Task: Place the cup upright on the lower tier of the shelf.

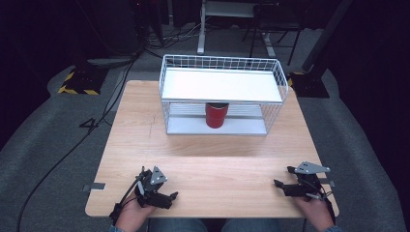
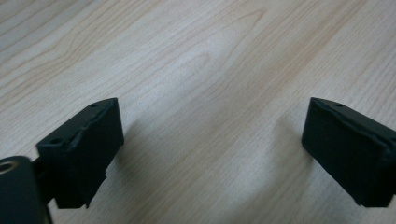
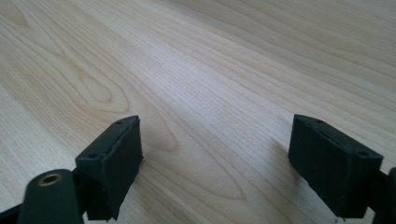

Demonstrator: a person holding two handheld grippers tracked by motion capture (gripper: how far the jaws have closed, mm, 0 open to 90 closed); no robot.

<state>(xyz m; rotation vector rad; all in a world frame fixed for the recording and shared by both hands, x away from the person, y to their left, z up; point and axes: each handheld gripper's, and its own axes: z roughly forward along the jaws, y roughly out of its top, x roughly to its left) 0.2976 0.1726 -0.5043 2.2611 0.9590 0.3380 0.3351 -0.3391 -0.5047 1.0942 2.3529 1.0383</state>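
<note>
Wooden bench (image 1: 212, 159), light grain. Wire rack (image 1: 221, 94) sits at the far middle of the bench, white wire basket sides, flat white top shelf, grey lower shelf. Red can (image 1: 216, 115) stands upright on the lower shelf, about centre, under the top shelf; dark top rim, partly tucked below the white board.

Left gripper (image 1: 167, 196) near the front edge of the bench, left of centre, held in a hand (image 1: 133, 215) coming in from the bottom; grey three-cornered plate on top, cable trailing off to the left. In the left gripper view its jaws stand wide apart over bare wood, nothing between them (image 2: 212, 140).

Right gripper (image 1: 280, 187) near the front edge at the right side, held in the other hand (image 1: 314, 208); grey plate on top too. In the right gripper view the jaws are spread wide, bare wood between, holding nothing (image 3: 215, 154).

Both grippers well apart from each other and well apart from the rack and can. Jaws sit low to the bench top; cannot tell if they touch it.

Around the bench: grey floor (image 1: 48, 145), black cables, yellow-black striped stand base (image 1: 77, 82) far left.
</note>
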